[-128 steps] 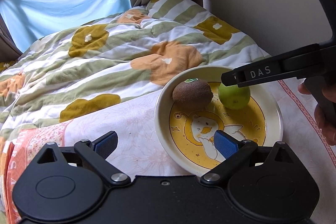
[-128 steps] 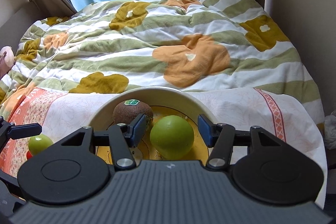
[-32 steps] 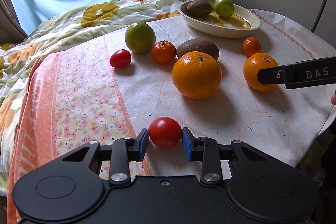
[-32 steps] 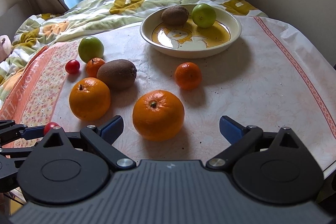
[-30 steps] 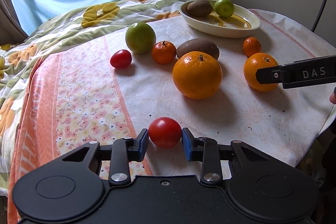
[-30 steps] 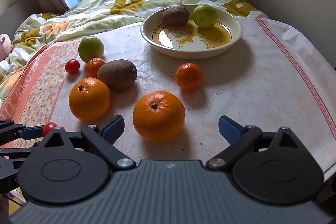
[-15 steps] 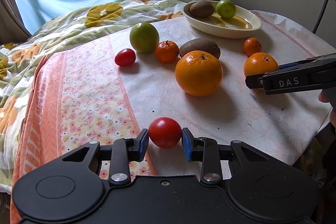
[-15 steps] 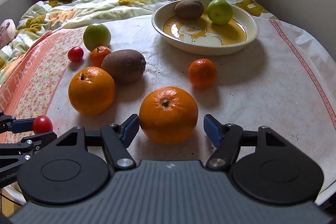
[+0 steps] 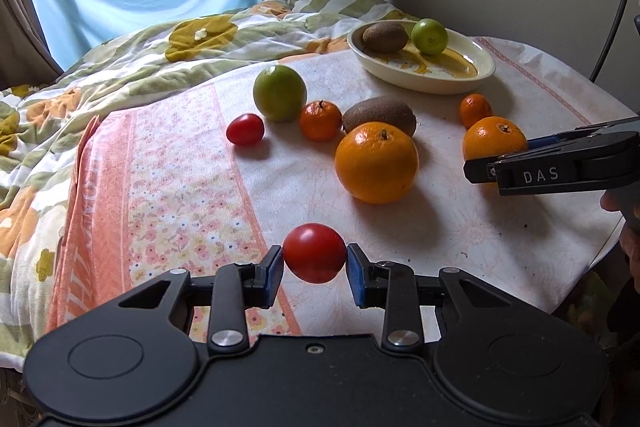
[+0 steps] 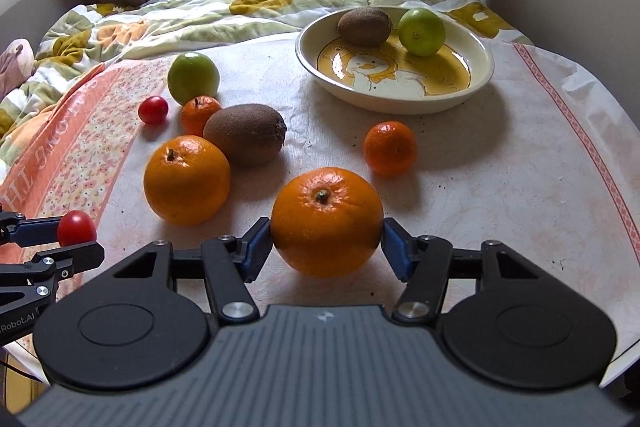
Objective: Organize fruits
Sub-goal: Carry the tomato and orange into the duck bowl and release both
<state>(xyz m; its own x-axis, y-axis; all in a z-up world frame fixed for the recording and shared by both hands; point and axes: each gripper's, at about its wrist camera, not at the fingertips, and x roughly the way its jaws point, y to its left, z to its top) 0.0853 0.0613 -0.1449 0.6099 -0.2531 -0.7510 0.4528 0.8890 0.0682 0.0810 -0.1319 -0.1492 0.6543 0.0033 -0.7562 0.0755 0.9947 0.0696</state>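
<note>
- Fruits are spread over a table under a floral tablecloth [image 10: 500,155], and two of them sit between gripper fingers.
- A cherry tomato [image 9: 315,253] is clamped between the blue pads of the left gripper [image 9: 315,269], near the table's front edge.
- A large orange [image 10: 326,221] sits between the pads of the right gripper [image 10: 326,249]; its jaws are closing, and both pads look to be touching the skin.
- A second large orange [image 10: 187,179] lies just to the left, with a kiwi [image 10: 245,133] touching it behind.
- Beyond those, a small mandarin [image 10: 199,113], a green apple [image 10: 193,76] and a second cherry tomato [image 10: 153,109] cluster together.
- Another mandarin [image 10: 390,148] sits alone between the gripped orange and the plate.
- The cream plate [image 10: 478,83], at the far right of the table, holds a kiwi [image 10: 365,25] and a small green fruit [image 10: 421,31] side by side.
- A flowered quilt [image 10: 240,11] lies past the table, below a curtained window.
</note>
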